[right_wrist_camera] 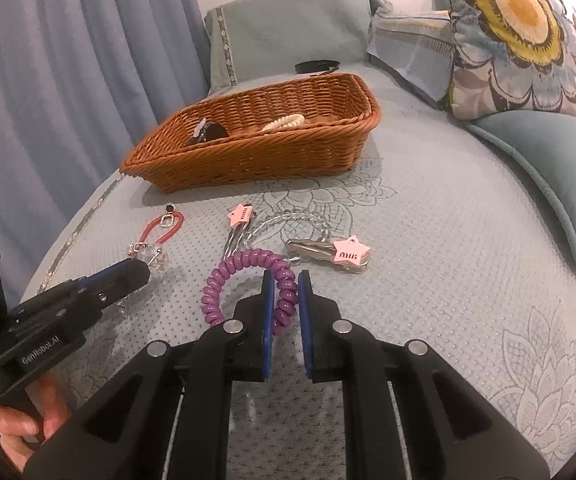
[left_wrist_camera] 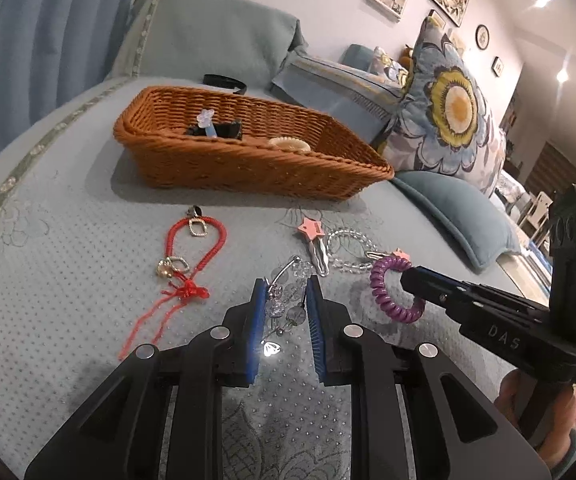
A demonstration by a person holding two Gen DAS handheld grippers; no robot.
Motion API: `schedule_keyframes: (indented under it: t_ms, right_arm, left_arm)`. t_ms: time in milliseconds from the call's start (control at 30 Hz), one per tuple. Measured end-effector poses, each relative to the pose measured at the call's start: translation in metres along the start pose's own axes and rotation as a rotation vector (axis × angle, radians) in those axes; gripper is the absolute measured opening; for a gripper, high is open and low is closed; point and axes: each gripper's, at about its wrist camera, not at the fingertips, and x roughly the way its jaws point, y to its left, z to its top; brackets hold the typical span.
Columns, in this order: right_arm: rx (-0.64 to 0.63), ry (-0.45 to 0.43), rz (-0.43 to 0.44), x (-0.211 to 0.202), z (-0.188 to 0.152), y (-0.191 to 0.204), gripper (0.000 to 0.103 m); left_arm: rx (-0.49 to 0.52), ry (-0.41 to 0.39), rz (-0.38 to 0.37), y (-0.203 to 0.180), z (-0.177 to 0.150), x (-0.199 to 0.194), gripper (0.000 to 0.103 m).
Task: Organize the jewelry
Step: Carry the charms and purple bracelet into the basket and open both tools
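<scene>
My left gripper (left_wrist_camera: 286, 290) is shut on a clear crystal charm bracelet (left_wrist_camera: 284, 302), whose beads and silver charms hang between the blue pads just above the bed cover. The right wrist view shows the same bracelet (right_wrist_camera: 154, 258) at the left gripper's (right_wrist_camera: 144, 270) tip. To its right, my right gripper (right_wrist_camera: 286, 280) is shut on a purple coil hair tie (right_wrist_camera: 224, 280); the rest of the coil (left_wrist_camera: 380, 284) lies on the cover. A brown wicker basket (left_wrist_camera: 248, 172) stands farther back and holds a cream coil tie (left_wrist_camera: 290, 144) and a dark item.
Loose on the cover are a red cord bracelet (left_wrist_camera: 192, 291), two pink star hair clips (right_wrist_camera: 242, 214) (right_wrist_camera: 348, 254) and a clear bead bracelet (right_wrist_camera: 300, 216). A black headband (left_wrist_camera: 224, 80) lies behind the basket. A flowered pillow (left_wrist_camera: 448, 112) and a teal cushion (right_wrist_camera: 548, 160) sit on the right.
</scene>
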Motion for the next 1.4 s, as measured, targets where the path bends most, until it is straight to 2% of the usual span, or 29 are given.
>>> schedule_keyframes:
  t_ms: [100,200,333,567,733,833,1000,1267,1300,1333,1400]
  right_arm:
    - [0.033,-0.029,0.036,-0.011,0.013,-0.006,0.01]
    - [0.068,-0.069,0.066,-0.023,0.031,-0.013,0.01]
    - [0.033,-0.128,0.04,-0.024,0.069,-0.013,0.01]
    - [-0.02,-0.147,0.01,0.011,0.143,0.001,0.01]
    - [-0.03,-0.062,-0.034,0.059,0.172,0.005,0.01]
    - [-0.004,0.031,-0.057,0.094,0.179,-0.002,0.01]
    - [0.029,0.133,-0.062,0.128,0.175,-0.013,0.01]
    - [0.038,0.16,-0.034,0.129,0.165,-0.015,0.013]
    - [0.043,0.163,-0.034,0.127,0.165,-0.015,0.02]
    - [0.05,0.158,-0.028,0.125,0.166,-0.018,0.024]
    - [0.063,0.132,-0.004,0.114,0.166,-0.021,0.035]
  left_arm:
    - [0.011,-0.013,0.022,-0.005,0.006,-0.005,0.018]
    - [-0.004,-0.05,0.006,-0.006,0.02,-0.016,0.018]
    - [-0.032,-0.12,-0.019,0.002,0.055,-0.027,0.018]
    - [-0.006,-0.154,0.009,0.018,0.124,-0.008,0.018]
    - [-0.01,-0.118,0.01,0.025,0.158,0.032,0.019]
    - [-0.039,-0.075,0.037,0.034,0.165,0.058,0.019]
    - [-0.069,0.001,0.098,0.046,0.16,0.088,0.019]
    - [-0.067,0.005,0.087,0.045,0.156,0.089,0.019]
    - [-0.059,0.001,0.078,0.043,0.156,0.087,0.021]
    - [-0.051,-0.004,0.063,0.042,0.156,0.084,0.032]
    - [-0.045,-0.03,0.063,0.038,0.156,0.075,0.044]
